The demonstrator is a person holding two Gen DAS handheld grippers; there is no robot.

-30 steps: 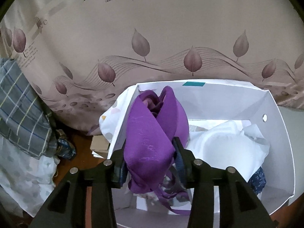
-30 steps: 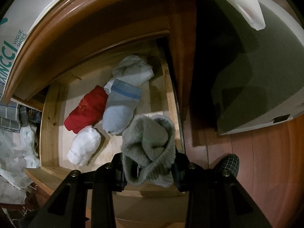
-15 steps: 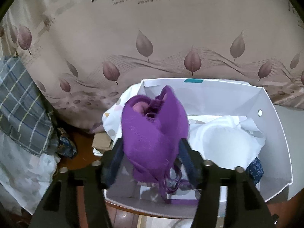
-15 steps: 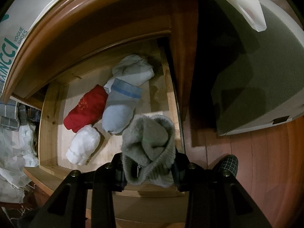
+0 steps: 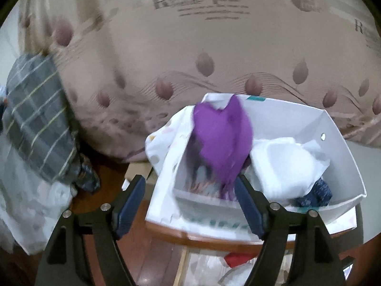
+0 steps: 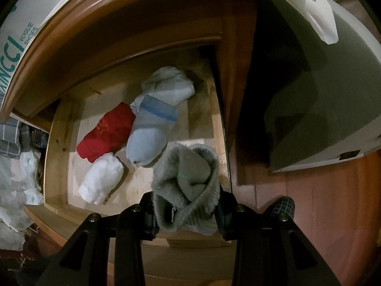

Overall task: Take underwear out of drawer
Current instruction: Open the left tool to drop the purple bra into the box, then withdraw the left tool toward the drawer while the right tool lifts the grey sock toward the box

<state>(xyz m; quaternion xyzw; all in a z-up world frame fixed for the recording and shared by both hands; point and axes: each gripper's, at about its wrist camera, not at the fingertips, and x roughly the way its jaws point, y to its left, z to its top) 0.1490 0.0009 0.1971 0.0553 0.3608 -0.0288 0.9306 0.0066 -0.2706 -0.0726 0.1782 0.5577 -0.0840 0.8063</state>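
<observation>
The left gripper (image 5: 190, 200), its jaws just opened wide, has released a purple garment (image 5: 222, 143) over the white box (image 5: 343, 157); it hangs ahead, nearer the right finger. The right gripper (image 6: 185, 212) clamps a grey bundle (image 6: 185, 186) above the drawer (image 6: 57, 143), where 4 more lie ahead-left.

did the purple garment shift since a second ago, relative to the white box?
Yes. The purple garment is out of the left gripper, whose jaws have just been opening, and now lies in the white box.
</observation>
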